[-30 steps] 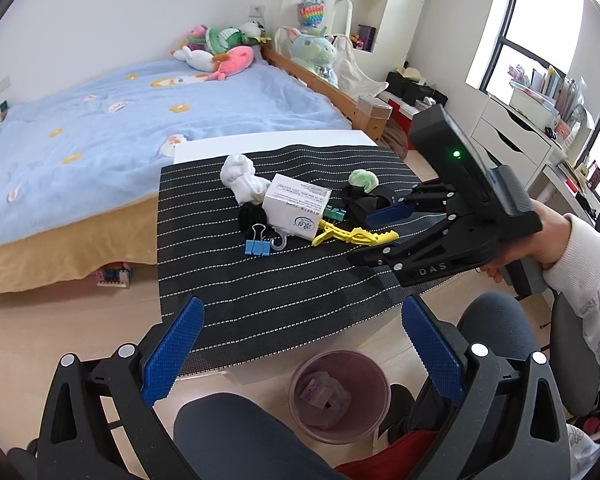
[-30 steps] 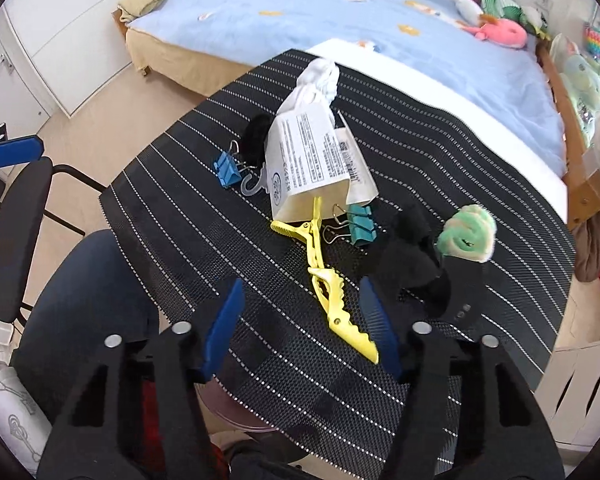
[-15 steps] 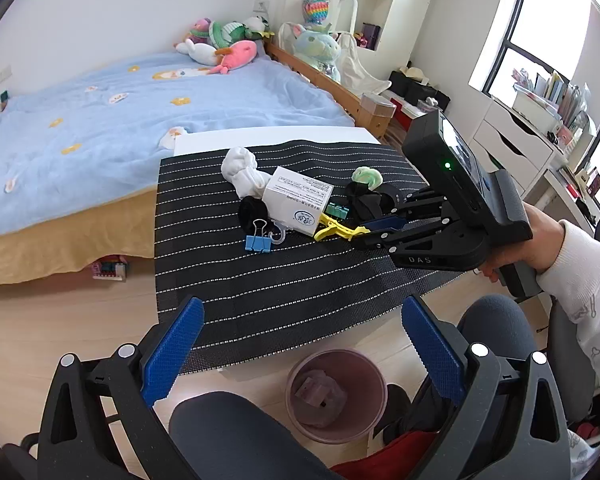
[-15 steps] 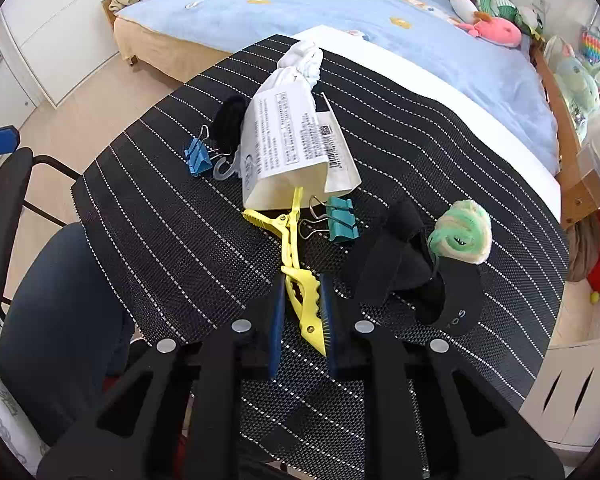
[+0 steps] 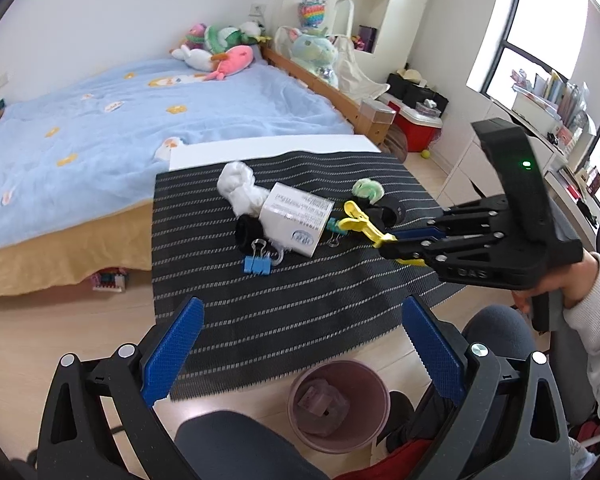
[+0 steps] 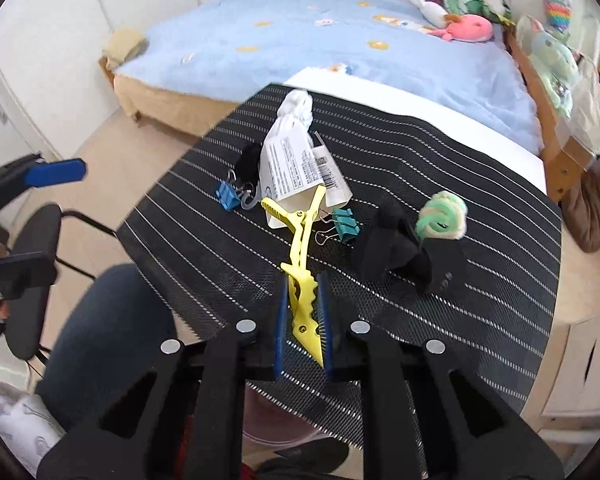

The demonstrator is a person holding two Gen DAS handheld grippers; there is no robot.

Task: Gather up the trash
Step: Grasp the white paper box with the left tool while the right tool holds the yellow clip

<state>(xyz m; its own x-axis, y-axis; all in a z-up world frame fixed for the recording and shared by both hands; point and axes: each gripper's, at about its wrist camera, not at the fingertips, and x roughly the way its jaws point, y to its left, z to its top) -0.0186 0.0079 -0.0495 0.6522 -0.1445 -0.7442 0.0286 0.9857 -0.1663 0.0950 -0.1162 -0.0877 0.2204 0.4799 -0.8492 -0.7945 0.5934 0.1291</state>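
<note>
1. While you sit at the striped mat (image 5: 260,300), your right gripper (image 6: 302,312) is clamped tight on the near end of a yellow hair clip (image 6: 300,264); its blue pads press the clip from both sides.
2. From that gripper the clip's long axis runs away toward 12 o'clock, its far tip reaching the white paper packet (image 6: 296,168).
3. Your left gripper (image 5: 300,344) hangs with jaws spread wide and nothing between them, near the mat's front edge.
4. A pink waste bin (image 5: 338,406) stands on the floor just below that edge, at about 5 o'clock from the left gripper in its view. It looks like the likely drop point, so the held clip would have to travel back toward you and down.
5. Your right hand (image 5: 556,284) is the one carrying the clip; the left is nearer the bin.
6. Around the clip: a teal binder clip (image 6: 346,228) at 1 o'clock, black cloth (image 6: 388,248) and a green-white fuzzy ball (image 6: 440,216) at 2 o'clock, a blue binder clip (image 6: 226,196) at 11 o'clock.
7. Your knee (image 5: 236,448) lies beside the bin; nothing else seems to bar the way.
</note>
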